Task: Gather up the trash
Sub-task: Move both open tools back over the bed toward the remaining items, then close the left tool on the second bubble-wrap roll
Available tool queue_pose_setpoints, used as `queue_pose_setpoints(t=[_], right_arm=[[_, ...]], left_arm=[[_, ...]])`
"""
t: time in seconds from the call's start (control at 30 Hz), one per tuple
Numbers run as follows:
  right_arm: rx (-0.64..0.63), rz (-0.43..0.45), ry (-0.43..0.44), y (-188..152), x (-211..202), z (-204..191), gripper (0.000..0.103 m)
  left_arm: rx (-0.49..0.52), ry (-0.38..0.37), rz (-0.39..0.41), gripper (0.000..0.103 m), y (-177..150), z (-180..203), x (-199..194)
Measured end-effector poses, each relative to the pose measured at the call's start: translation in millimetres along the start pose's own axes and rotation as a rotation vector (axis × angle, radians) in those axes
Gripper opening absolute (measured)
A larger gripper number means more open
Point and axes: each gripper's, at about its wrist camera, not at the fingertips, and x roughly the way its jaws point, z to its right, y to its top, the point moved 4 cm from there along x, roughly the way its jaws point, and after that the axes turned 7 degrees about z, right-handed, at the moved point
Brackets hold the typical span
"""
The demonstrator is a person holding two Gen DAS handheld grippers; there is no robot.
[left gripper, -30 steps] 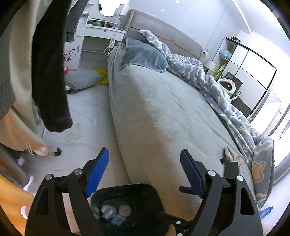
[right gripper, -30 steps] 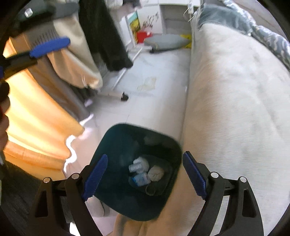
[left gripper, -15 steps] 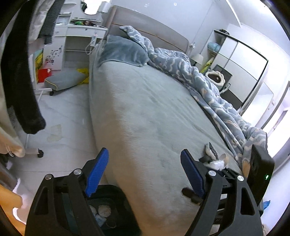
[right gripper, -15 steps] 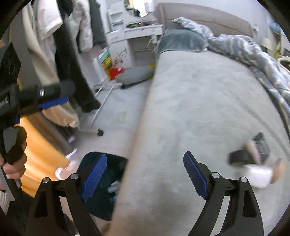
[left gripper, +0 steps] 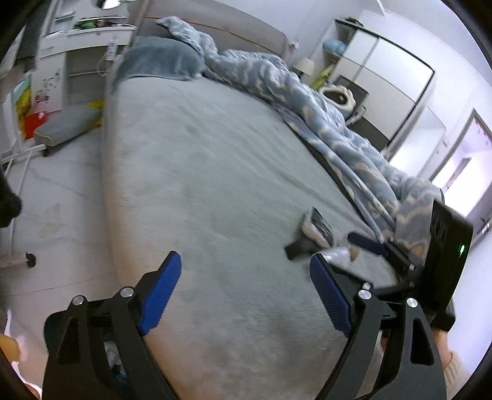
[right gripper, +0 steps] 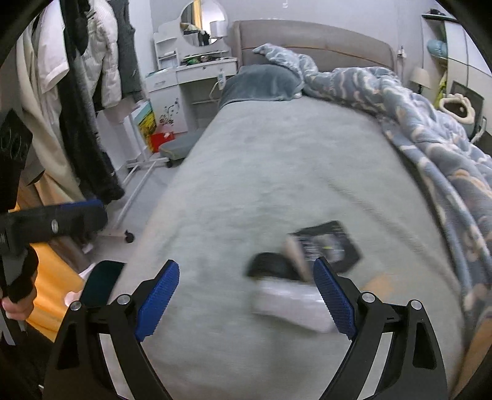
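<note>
Both empty, the left gripper (left gripper: 246, 295) and right gripper (right gripper: 246, 295), jaws just opening wide, approach the trash pile (right gripper: 304, 270) on the bed (right gripper: 276, 172); next, a pick.

A grey bed (right gripper: 276, 172) with rumpled blue duvet (right gripper: 415, 117) fills the bedroom; white dressing table (right gripper: 196, 70), pale tiled floor (left gripper: 61, 190).

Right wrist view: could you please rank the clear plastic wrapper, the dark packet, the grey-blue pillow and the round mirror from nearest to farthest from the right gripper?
1. Clear plastic wrapper, on the bed beside the right gripper.
2. Dark packet, just beyond it.
3. Grey-blue pillow, at the bed's head.
4. Round mirror, above the dresser, far left.
</note>
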Motion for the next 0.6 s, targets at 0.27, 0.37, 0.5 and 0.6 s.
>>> queue_pose_setpoints(t=[0.27, 0.37, 0.5, 0.6], right_arm=[[0.056, 0.024, -0.036, 0.8, -9.7, 58.0, 0.090], [0.073, 0.030, -0.036, 0.7, -12.1, 74.2, 0.090], [0.103, 0.021, -0.023, -4.3, -12.6, 91.5, 0.090], [0.113, 0.021, -0.015, -5.3, -12.4, 99.8, 0.090]], left_arm=[[0.064, -0.033, -0.063, 0.087, -12.4, 38.4, 42.9], [0.068, -0.048, -0.088, 0.087, -17.4, 48.6, 56.2], [0.057, -0.086, -0.146, 0.087, -34.7, 67.4, 72.4], [0.072, -0.109, -0.170, 0.087, -45.0, 81.9, 81.4]])
